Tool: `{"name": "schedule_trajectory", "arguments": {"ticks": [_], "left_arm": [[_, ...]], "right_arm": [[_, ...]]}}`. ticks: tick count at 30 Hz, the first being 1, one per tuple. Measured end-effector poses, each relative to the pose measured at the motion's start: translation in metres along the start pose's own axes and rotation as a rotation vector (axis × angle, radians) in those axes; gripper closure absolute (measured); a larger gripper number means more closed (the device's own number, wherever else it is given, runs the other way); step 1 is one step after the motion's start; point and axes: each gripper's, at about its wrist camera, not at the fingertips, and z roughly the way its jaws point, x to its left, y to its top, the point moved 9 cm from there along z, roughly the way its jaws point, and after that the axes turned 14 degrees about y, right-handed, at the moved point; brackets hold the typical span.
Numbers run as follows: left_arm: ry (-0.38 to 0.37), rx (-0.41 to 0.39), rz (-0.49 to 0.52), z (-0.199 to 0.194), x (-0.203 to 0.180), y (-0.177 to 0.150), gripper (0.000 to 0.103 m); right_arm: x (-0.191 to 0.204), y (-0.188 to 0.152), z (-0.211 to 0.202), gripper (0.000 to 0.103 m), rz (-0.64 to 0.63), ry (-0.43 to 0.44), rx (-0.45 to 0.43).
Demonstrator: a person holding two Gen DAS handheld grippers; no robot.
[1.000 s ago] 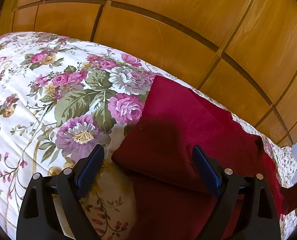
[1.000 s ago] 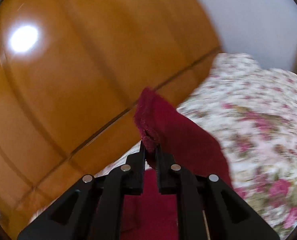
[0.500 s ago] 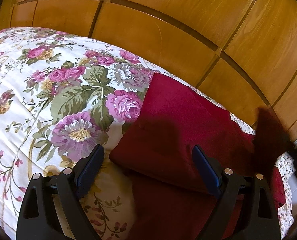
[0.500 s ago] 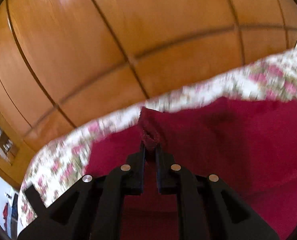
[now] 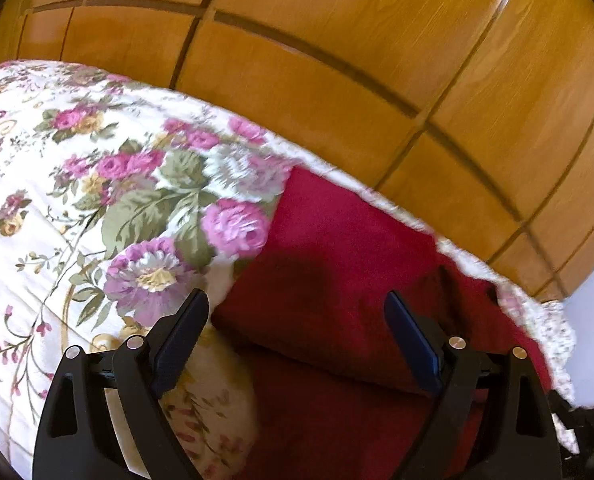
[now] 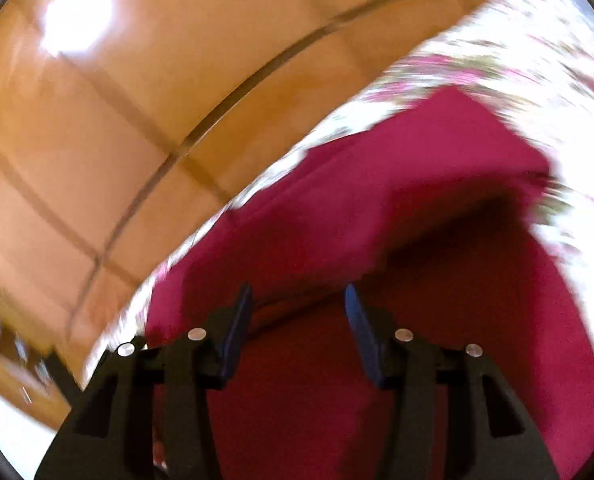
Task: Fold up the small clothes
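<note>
Dark red garment (image 5: 337,248) spread on the bed, on a floral bedspread (image 5: 77,200) patterned with pink and purple roses and green leaves. Lying near the bed's far edge, right beside the wooden panelled wardrobe (image 5: 337,60) behind it. Folded over itself: an upper layer ending in a soft rounded fold line across the near side, a lower layer reaching toward the camera beneath it. One sharp corner pointing toward the flowers on the left in the left wrist view.

Left gripper (image 5: 297,336) hovering low over the near fold, jaws wide apart, blue pads facing each other, nothing pinched between them; left finger over the bedspread, right finger over the red cloth. Cannot tell whether either fingertip touches the fabric.

Right gripper (image 6: 297,320) over the same garment (image 6: 417,168), seen from the other side, picture heavily smeared by motion. Jaws just been opening, now standing partly apart with only the flat cloth lying below and no fabric clamped between the pads. Dark shadow across the cloth ahead of the fingers. Wardrobe doors (image 6: 137,120) filling the upper left, a bright light reflection on the wood, bedspread (image 6: 517,40) blurred at upper right.
</note>
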Motion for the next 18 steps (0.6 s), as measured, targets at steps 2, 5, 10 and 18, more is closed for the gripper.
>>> {"name": "schedule_trajectory", "arguments": {"ticks": [2,5,10,18], "left_arm": [[-0.09,-0.016,0.027,-0.02,-0.02,0.004,0.015],[-0.213,0.023,0.109,-0.035,-0.064,0.003,0.015],[-0.189,0.221,0.188,0.01,-0.115,-0.01,0.034],[-0.206,0.319,0.297,0.036,-0.142,-0.027,0.097]], "right_arm": [[-0.023,0.014,-0.021,0.055,0.066,-0.002,-0.052],[-0.053,0.034,-0.041,0.055,0.142,-0.011,-0.117],[-0.097,0.055,-0.046,0.055,0.372,0.076,-0.181],[-0.112,0.093,-0.038,0.095,0.425,0.082,-0.219]]}}
